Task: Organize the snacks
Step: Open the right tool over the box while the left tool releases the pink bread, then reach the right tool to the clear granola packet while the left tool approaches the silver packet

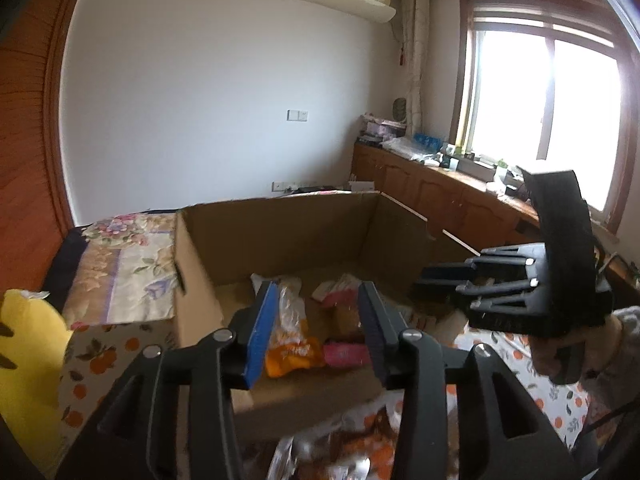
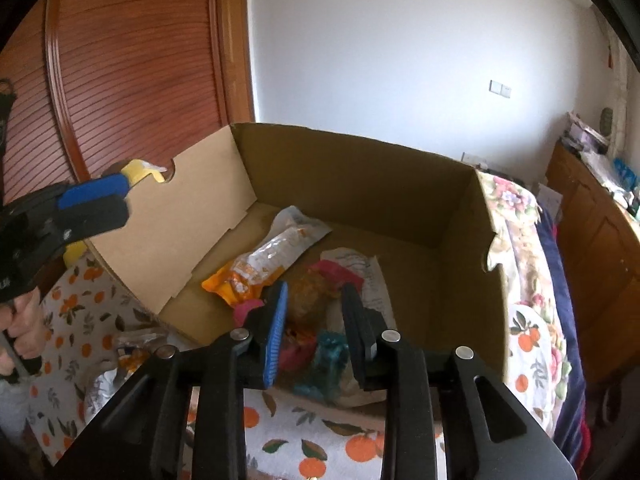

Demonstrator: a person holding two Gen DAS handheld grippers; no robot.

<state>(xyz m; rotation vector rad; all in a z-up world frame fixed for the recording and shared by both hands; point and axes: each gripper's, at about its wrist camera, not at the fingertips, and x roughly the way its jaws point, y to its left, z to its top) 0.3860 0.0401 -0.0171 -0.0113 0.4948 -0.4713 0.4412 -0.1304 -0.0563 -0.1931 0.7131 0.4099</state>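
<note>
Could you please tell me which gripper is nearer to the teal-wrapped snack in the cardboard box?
Right. The right gripper hangs just above the teal-wrapped snack, jaws open around nothing. The left gripper is away by the cardboard box, over its other side wall.

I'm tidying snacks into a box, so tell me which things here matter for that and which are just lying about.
For the job:
open brown cardboard box
orange and clear plastic snack packet
pink-ended wrapped snack
teal crinkly wrapper
loose foil packets on the orange-print cloth

Lying about:
floral quilt
yellow cushion
clutter on the wooden cabinet
</note>
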